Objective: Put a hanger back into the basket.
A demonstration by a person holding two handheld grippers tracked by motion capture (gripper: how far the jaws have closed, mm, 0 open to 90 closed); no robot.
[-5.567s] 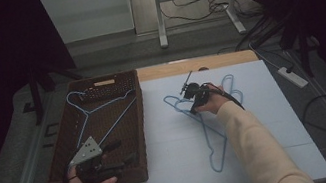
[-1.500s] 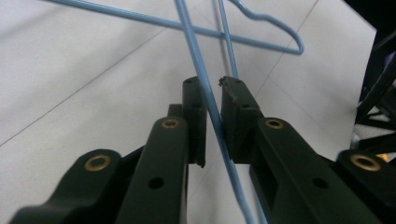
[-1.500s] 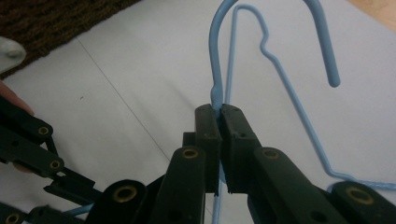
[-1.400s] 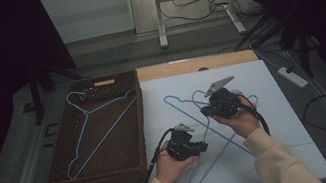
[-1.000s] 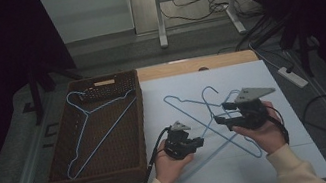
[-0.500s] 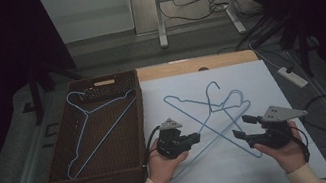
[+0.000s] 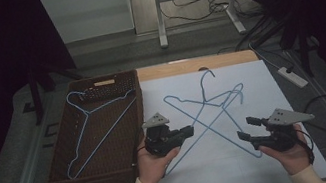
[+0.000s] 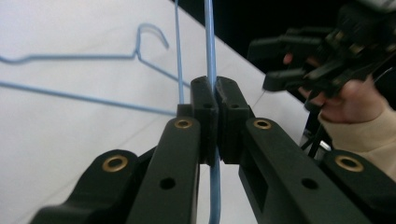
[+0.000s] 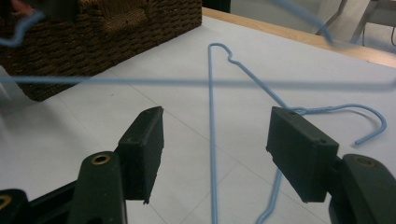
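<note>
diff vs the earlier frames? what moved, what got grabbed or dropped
The left gripper came off the basket to the mat, clamped one blue hanger and is lifting it. The right gripper let go and pulled back toward the near right; its jaws, just opening, hold nothing. The hanger in the basket and the second hanger on the mat stayed.

Dim room around a white counter (image 7: pixel 284 100) edged with a wood strip (image 7: pixel 197 64). Beyond, grey floor (image 7: pixel 109 55), pale wall panel (image 7: pixel 86 13), metal desk legs (image 7: pixel 158 16), tangled cables (image 7: pixel 197 7), power strip (image 7: pixel 292 76) at right.
</note>
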